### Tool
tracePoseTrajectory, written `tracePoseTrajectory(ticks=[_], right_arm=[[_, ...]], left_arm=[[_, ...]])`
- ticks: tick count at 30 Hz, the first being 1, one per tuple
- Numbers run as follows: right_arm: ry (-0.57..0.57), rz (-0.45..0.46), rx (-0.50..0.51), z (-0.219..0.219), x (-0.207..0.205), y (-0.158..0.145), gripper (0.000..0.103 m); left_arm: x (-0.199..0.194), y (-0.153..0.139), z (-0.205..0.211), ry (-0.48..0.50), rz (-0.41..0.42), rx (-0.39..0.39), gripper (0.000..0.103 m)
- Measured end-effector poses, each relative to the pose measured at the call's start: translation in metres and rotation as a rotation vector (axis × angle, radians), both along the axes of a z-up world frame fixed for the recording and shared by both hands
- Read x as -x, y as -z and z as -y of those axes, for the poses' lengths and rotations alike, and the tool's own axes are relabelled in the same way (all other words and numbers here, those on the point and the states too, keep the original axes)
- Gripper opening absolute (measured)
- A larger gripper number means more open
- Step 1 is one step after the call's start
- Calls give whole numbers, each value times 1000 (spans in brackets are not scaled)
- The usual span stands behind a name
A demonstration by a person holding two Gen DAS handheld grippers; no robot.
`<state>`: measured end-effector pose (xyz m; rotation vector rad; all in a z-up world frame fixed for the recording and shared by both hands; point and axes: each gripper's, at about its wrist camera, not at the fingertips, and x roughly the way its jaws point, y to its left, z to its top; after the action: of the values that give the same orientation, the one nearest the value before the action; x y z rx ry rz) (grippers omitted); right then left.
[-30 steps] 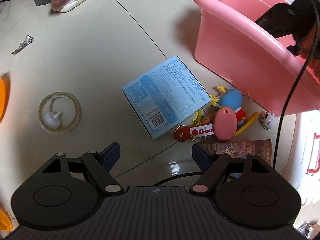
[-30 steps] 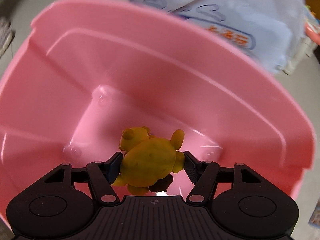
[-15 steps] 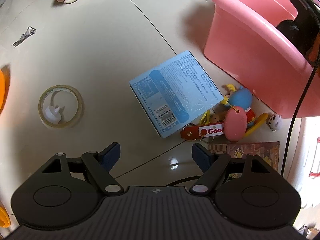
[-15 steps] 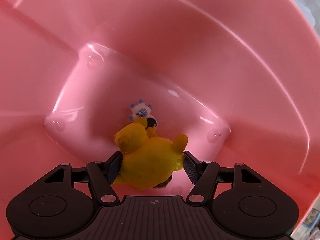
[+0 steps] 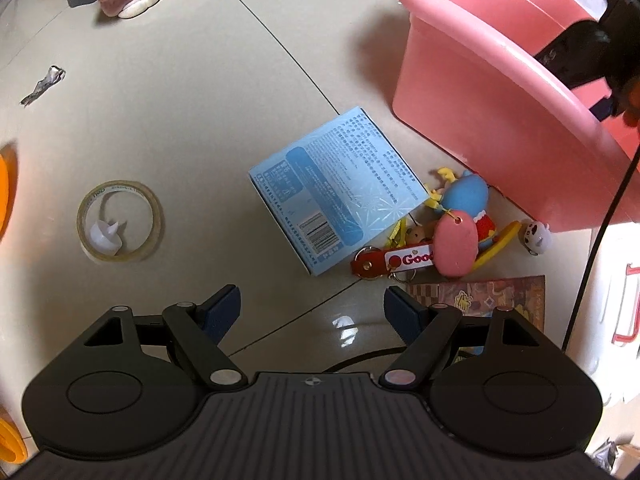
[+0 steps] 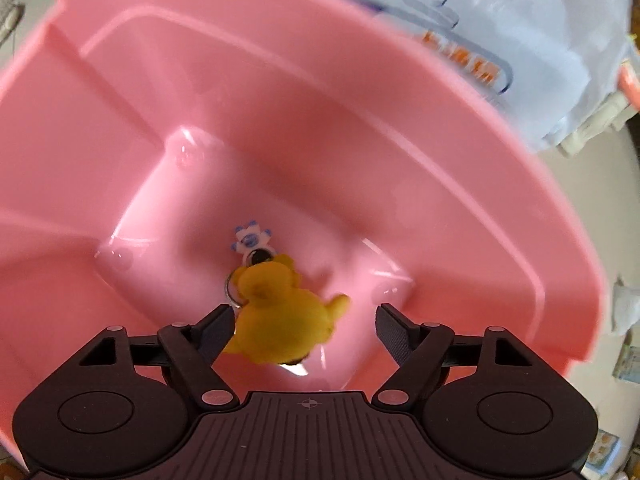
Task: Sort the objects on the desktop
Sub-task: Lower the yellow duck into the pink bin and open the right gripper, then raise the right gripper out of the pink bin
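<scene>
Right gripper (image 6: 306, 322) sits inside the pink tub (image 6: 400, 128), fingers spread wide with nothing clamped. Yellow plush keychain (image 6: 280, 316) lies between them on the tub floor, brushing or just beside the left finger, clear of the right one; exact contact hard to tell through motion blur. A metal ring shows at its left edge, and a small white-and-blue paw charm (image 6: 252, 240) lies just beyond its head.

Left gripper (image 5: 312, 306) hovers above the desk (image 5: 160, 100), fingers wide apart, holding nothing.

Step in hand, as I judge it: release into the tub. To do it well, lift the right gripper straight up and out so the left finger does not drag the plush or snag its ring, and clear the rim before swinging away.

Still to sort, near the tub's outer wall: blue box (image 5: 336, 188), a cluster of keychains (image 5: 448, 224), a small panda charm (image 5: 538, 236), a printed card (image 5: 480, 300); tape roll (image 5: 120, 220) well apart to the left.

Writing: red tag (image 5: 400, 260) reads "Goo…", the rest hidden. The box carries a barcode and dense fine print, too small to read.
</scene>
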<state>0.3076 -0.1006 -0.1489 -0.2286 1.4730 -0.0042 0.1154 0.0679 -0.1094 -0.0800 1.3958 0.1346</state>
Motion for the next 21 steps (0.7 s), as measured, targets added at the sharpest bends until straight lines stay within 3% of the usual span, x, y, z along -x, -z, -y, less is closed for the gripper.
tracePoseTrajectory(ticks=[5,12,21], right_arm=[[-43,66,6,1,21,-32,78],[-23,182,-15,12,42,-87,78],[35,318,-80,16,117,-141,78]], left_arm=[[8,-8,1,-11,-16,69,81],[20,-35,-2,22,42,18,81],[40,-64,-5,38,91,0,81]])
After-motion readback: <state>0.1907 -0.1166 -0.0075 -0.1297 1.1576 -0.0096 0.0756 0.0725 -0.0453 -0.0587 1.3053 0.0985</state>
